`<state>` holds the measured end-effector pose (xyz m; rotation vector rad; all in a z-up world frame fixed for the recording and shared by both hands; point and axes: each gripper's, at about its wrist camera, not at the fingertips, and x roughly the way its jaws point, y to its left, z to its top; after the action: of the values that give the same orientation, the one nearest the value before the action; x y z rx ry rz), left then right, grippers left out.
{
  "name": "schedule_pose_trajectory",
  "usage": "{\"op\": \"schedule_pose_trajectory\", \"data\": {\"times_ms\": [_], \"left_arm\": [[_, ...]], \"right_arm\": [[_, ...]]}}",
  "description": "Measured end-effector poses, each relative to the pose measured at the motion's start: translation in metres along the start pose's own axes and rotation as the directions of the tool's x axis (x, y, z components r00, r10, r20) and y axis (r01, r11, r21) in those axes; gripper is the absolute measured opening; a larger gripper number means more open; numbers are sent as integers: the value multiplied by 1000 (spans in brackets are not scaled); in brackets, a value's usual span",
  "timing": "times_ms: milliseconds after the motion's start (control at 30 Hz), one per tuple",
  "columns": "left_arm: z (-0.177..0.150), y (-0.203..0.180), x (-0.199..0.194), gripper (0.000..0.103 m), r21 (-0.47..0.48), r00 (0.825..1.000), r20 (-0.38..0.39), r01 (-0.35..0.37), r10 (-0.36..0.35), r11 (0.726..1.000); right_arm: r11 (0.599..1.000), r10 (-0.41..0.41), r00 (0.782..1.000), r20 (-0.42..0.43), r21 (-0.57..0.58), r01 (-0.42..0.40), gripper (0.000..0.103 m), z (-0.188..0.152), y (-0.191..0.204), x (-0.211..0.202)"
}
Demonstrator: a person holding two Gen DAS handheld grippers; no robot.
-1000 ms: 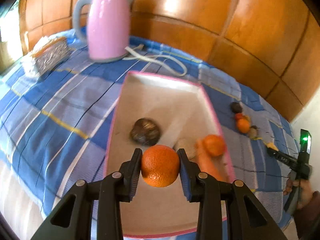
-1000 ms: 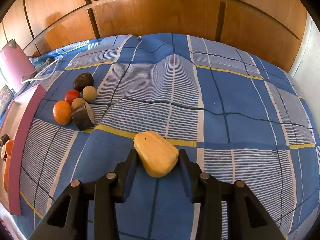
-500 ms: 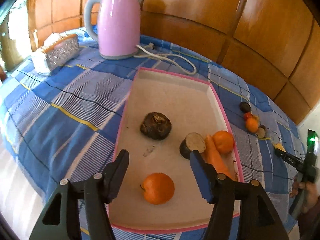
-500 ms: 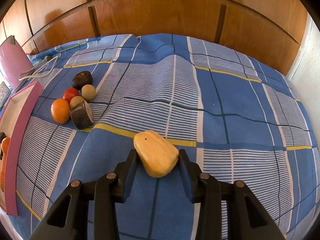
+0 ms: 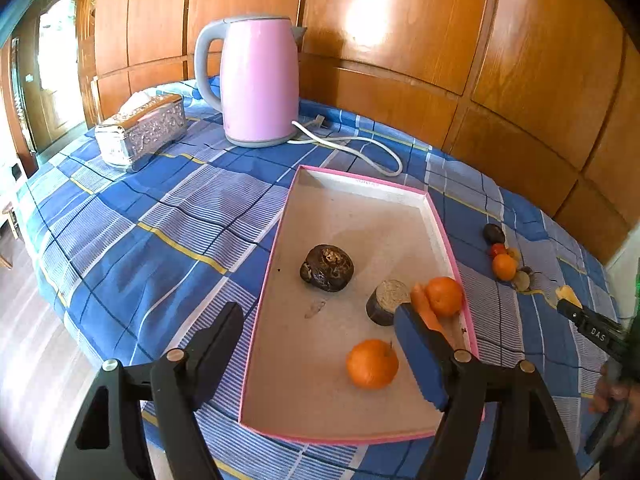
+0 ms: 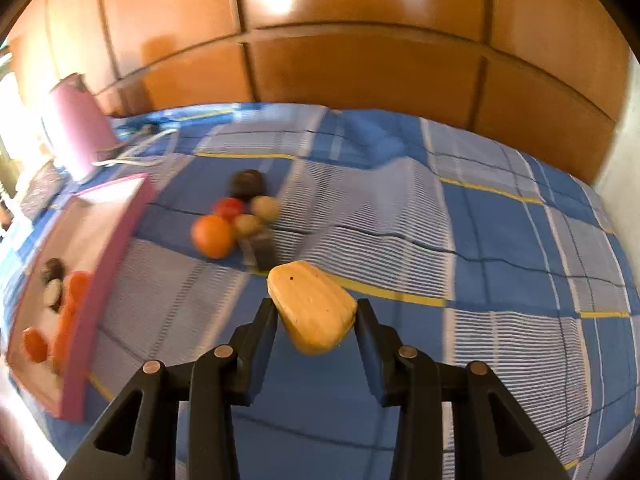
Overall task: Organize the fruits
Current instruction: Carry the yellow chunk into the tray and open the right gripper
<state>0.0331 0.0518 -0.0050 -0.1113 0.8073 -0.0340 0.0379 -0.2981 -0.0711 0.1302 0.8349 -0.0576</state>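
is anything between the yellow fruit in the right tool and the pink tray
Nothing visible blocks it. The yellow fruit is clamped in the right tool; the loose fruit cluster sits on the cloth further back, off the line to the pink tray.

left wrist: down onto tray (image 5: pixel 436 216) | right wrist: over tablecloth (image 6: pixel 500 232) | shared: tray

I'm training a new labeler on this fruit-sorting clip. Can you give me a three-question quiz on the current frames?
1. True or false: the left gripper holds an orange.
2. What does the right gripper hold: (a) a tomato, (b) a yellow fruit piece, (c) a carrot?
3. How many oranges lie in the pink tray?

Key:
1. False; its fingers are opening, and the nearest orange lies in the tray.
2. b.
3. Two; the second orange is beside the carrot.
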Motion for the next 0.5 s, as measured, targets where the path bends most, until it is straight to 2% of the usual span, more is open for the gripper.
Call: {"op": "schedule_pose_trajectory", "data": {"times_ms": [233,367,500], "left_arm": [[-4,8,-11,79,-17,1000,11,-3,4,1000],[-6,18,-15,86,-49,1000,20,-7,8,999],[-7,33,-16,90,-81,1000,18,-16,17,997]], "right_arm": [[980,166,986,-1,-112,-165,40,0,60,-23],[950,249,968,-23,-191,-248,40,-4,102,-33],[916,323,944,-65,-230,-329,40,-8,138,-37]]}}
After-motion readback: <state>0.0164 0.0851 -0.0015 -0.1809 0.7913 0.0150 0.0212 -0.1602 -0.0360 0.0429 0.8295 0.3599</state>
